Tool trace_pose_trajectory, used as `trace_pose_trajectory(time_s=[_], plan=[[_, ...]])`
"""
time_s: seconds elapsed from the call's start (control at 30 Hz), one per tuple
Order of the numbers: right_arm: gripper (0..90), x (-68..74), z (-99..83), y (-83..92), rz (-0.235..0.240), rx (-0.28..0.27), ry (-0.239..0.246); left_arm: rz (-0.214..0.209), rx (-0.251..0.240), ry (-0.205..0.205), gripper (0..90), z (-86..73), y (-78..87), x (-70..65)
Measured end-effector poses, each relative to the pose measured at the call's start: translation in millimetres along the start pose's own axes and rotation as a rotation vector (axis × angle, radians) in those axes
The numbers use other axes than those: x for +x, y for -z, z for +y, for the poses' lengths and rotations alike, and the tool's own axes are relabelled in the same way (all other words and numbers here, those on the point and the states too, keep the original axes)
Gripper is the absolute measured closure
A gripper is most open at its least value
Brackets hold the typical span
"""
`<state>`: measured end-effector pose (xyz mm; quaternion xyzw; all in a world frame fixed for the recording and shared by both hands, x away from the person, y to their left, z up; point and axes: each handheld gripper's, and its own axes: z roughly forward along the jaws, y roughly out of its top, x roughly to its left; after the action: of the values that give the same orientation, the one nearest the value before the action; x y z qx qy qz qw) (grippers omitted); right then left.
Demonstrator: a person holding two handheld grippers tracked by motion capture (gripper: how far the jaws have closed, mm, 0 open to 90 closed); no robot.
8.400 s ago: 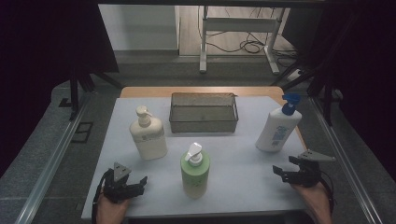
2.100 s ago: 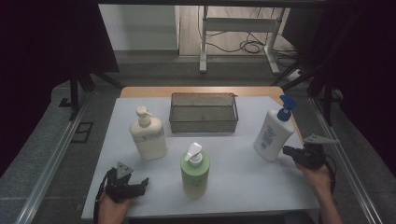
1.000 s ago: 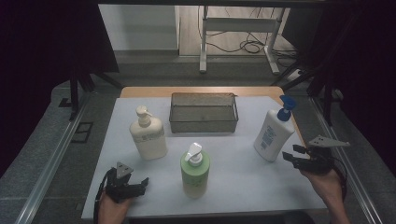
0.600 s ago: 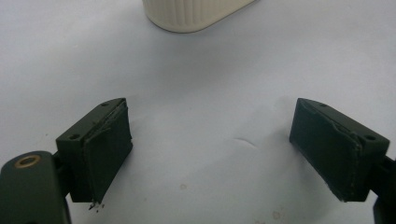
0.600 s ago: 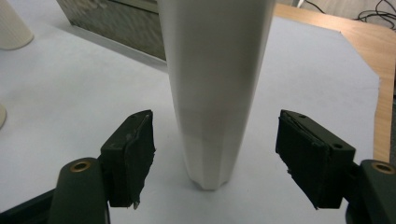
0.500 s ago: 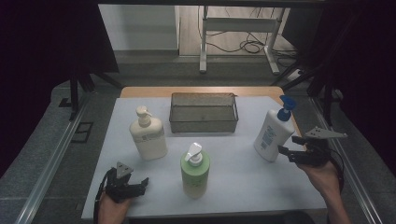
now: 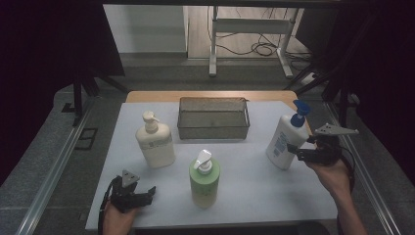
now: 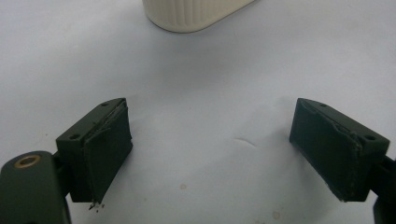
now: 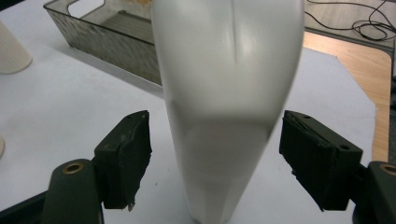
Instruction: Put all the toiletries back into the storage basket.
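I have my right tool drawn up to the white pump bottle at the right side of the surface, just beside its lower body; its jaws have just been opening and now stand wide on either side of the bottle, with clear gaps, so nothing is gripped. In the right gripper view the white pump bottle rises between the pads, tapering toward its base. It is a tall, smooth white plastic bottle with a blue pump head and a printed label, and it leans a little in the high view. I judge it fairly heavy if full, stiff enough to squeeze firmly, but glossy and tapered, so it could slip downward or twist in the pads. I would take it across the narrower sides at mid-body, above the taper, not by the pump neck. The mesh basket sits at the back of the surface, well apart to the left. My left tool rests near the front left edge, jaws wide apart and empty, with the cream bottle beyond it.
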<state>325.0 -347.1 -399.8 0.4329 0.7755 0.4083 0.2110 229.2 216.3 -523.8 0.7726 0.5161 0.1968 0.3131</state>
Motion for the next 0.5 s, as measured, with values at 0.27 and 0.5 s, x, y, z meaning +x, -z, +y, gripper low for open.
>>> trace_pose_trajectory(time_s=[0.27, 0.5], plan=[[25.6, 1.8, 10.0, -8.2, -0.014, -0.008, -0.005, 0.001, 0.004, -0.004, 12.7, 0.0, 0.3, 0.3], [27.3, 1.0, 12.7, -15.3, -0.011, -0.011, -0.011, 0.001, 0.003, -0.004, 12.7, 0.0, 0.3, 0.2]])
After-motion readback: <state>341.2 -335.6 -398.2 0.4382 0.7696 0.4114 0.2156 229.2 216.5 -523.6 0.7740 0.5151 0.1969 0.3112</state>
